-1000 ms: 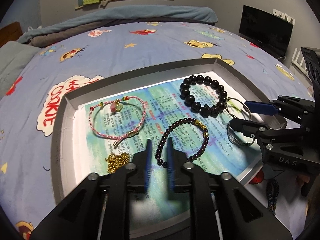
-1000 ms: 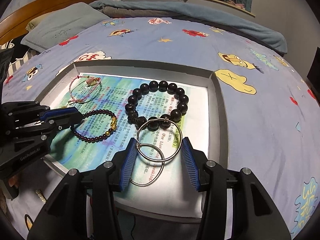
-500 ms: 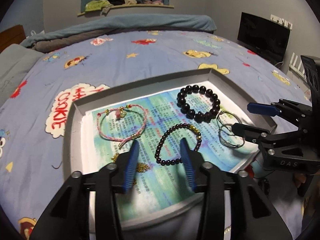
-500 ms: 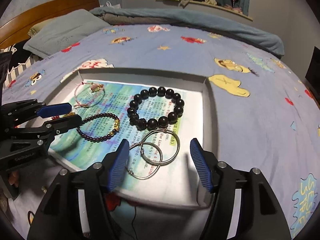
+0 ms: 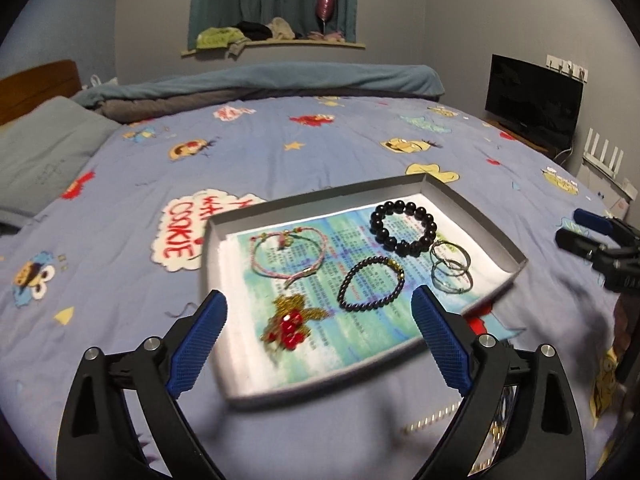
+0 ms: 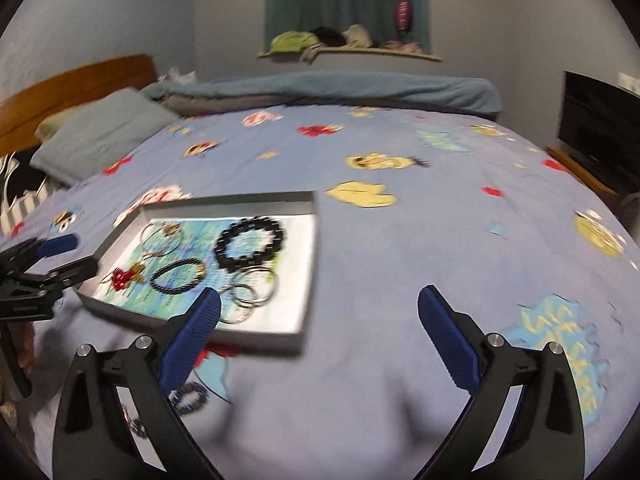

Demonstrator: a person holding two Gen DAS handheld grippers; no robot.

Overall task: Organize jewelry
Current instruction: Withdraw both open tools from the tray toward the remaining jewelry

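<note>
A shallow grey tray [image 5: 320,196] lined with printed paper lies on the bed. In it are a big black bead bracelet [image 5: 380,230], a thin dark bead bracelet [image 5: 362,307], a pink cord bracelet [image 5: 276,274], a gold chain with red stones [image 5: 290,322] and linked silver hoops [image 5: 446,264]. My left gripper [image 5: 318,298] hovers back from the tray's near edge. Its jaws are opening wide and hold nothing. My right gripper [image 6: 319,296] hangs over bare bedspread right of the tray [image 6: 240,200]. Its jaws are also opening, and they are empty.
More loose jewellery lies on the blue cartoon bedspread in front of the tray: a gold chain [image 5: 432,420] and a beaded bracelet [image 6: 190,398]. A pillow [image 5: 36,152] sits at the left. A rolled duvet [image 5: 260,80] lies at the far end, a dark screen [image 5: 532,100] at the right.
Both grippers opened from nearly shut to wide and drew back and up from the tray. The hoops and the thin bracelet stayed in the tray. The right view swung to the right.
</note>
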